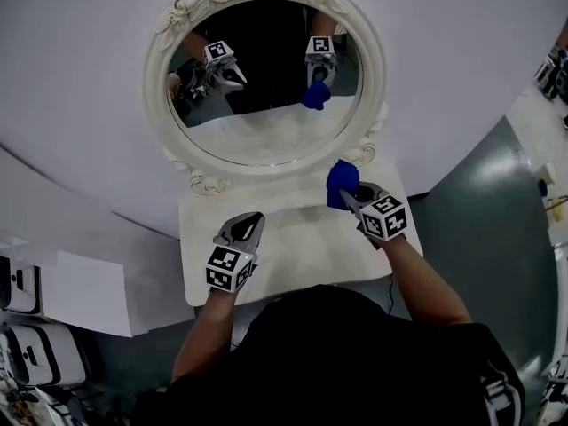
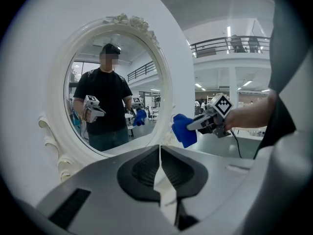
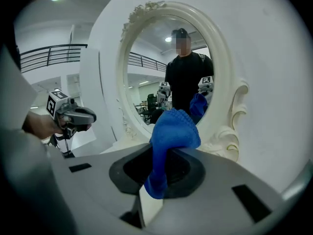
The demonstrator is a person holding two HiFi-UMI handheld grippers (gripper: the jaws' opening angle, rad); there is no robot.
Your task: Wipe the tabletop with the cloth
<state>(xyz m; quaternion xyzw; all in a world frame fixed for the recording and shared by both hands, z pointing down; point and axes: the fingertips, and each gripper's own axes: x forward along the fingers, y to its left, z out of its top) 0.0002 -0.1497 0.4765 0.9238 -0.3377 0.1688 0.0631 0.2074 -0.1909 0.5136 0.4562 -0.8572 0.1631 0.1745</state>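
Your R tongs (image 1: 349, 197) clamp the blue cloth (image 1: 341, 180); L tongs (image 1: 251, 224) closed, empty. Cloth's near the mirror frame (image 1: 374, 87), so a wide stroke across the surface (image 1: 302, 247) could knock it.

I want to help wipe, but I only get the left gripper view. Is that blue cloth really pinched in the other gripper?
Observer: Yes. The right gripper view shows the cloth squeezed in the right gripper, between its jaws and bunched up above them.
Operator: Where is it over the table?
Observer: The head view shows it at the table's back right corner, right by the mirror's frame.
Operator: And my gripper?
Observer: The head view shows the left gripper over the table's front left part, well apart from the cloth.
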